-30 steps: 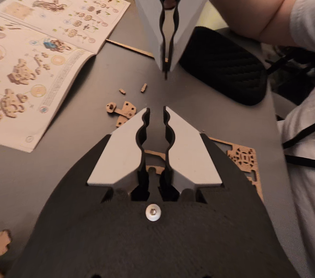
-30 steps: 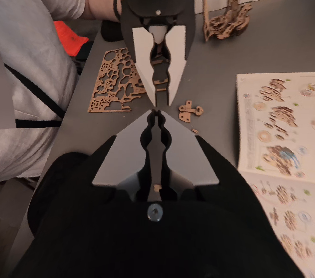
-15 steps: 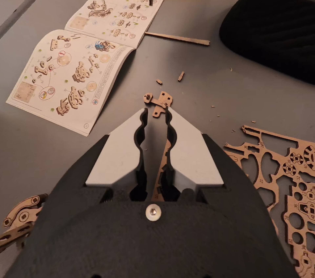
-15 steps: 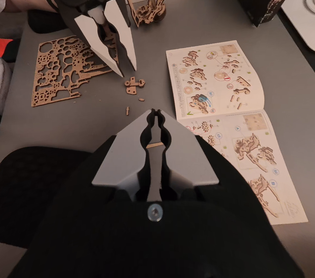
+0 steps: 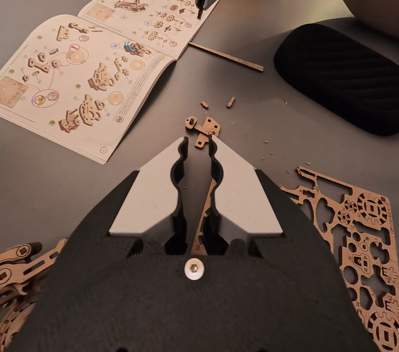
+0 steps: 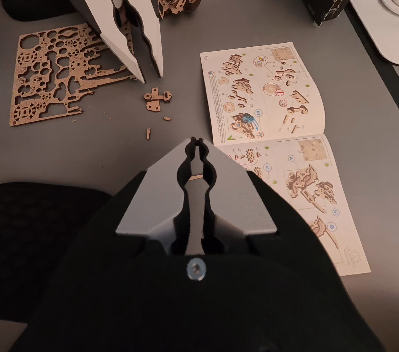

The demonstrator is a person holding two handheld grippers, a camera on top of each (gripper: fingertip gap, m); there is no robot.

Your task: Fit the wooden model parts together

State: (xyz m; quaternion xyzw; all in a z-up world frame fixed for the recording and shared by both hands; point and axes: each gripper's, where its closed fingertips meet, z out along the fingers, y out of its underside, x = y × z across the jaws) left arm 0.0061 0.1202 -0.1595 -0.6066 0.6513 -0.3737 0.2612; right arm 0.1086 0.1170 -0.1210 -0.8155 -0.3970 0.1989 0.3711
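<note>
**Both tongs over the table, small wood piece lying loose**

Left gripper (image 5: 198, 139) is open w/ nothing btwn its fingers, tips just beside the small wood piece (image 5: 203, 128) on the grey table (image 5: 64, 179). Right gripper (image 6: 196, 139) is nearly closed; looks empty, hard to be sure. Cut-out sheet (image 6: 54, 73) lies to one side, booklet (image 6: 269, 125) to the other.

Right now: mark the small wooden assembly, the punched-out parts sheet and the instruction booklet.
small wooden assembly (image 6: 157, 99): right wrist view, on its flat middle plate.
punched-out parts sheet (image 6: 55, 80): right wrist view, on the wood between cut-outs near its centre.
instruction booklet (image 5: 90, 73): left wrist view, on the nearer open page.
</note>
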